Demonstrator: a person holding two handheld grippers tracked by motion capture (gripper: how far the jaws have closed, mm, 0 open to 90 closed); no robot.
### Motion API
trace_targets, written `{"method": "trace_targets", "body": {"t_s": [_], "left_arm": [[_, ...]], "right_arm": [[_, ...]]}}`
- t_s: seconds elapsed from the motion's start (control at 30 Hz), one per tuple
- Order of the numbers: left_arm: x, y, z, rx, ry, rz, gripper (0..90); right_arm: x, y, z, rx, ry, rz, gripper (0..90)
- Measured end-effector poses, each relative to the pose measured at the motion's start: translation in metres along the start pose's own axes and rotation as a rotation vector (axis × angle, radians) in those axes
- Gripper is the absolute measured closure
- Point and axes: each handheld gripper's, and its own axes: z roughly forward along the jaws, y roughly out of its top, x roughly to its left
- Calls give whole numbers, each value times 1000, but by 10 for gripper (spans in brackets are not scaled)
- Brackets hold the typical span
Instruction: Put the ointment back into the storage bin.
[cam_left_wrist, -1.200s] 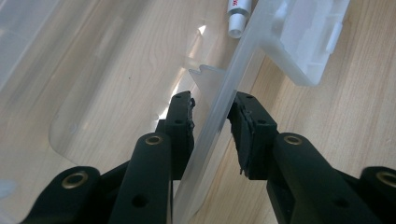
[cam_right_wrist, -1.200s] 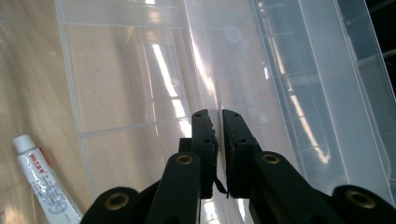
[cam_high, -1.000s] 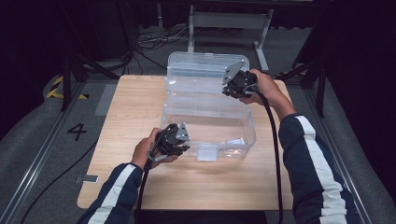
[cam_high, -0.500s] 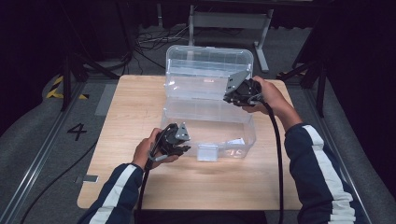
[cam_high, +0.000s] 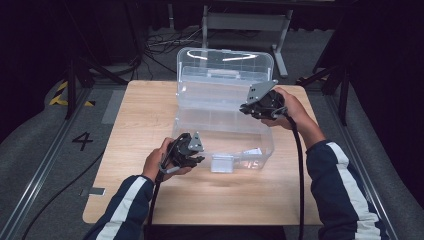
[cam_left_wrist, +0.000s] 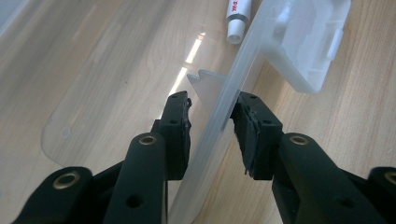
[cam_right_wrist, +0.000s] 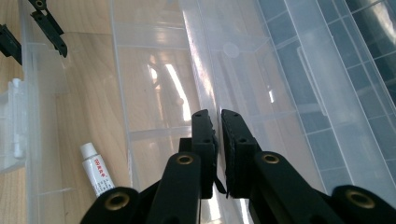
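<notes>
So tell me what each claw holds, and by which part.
Left claw straddles the clear box's front wall, its jaws apart and not clamped. Right claw is pinched shut on the inner tray's rim.

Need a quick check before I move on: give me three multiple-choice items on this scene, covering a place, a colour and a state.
1. Where is the small white tube?
A. Inside the clear box
B. On the floor
C. In the left tongs

2. What colour is the table top?
A. Black
B. Light wood
C. Red

3. How is the lid?
A. Snapped shut
B. Lying on the floor
C. Raised open

Answers:
1 A, the tube lies on the bottom of the box.
2 B, the table shows pale wood grain.
3 C, the lid stands up behind the box.
</notes>
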Motion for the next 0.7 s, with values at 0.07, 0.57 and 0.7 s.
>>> {"method": "trace_targets", "body": {"t_s": [0.07, 0.57, 0.7], "left_arm": [[0, 0, 1, -6, -3, -2, 660], [0, -1, 1, -9, 0, 6, 657], [-1, -1, 1, -10, 6, 3, 653]], "right_arm": [[3, 0, -1, 4, -7, -6, 847], [15, -6, -3, -24, -4, 3, 826], [19, -8, -3, -35, -13, 7, 820]]}}
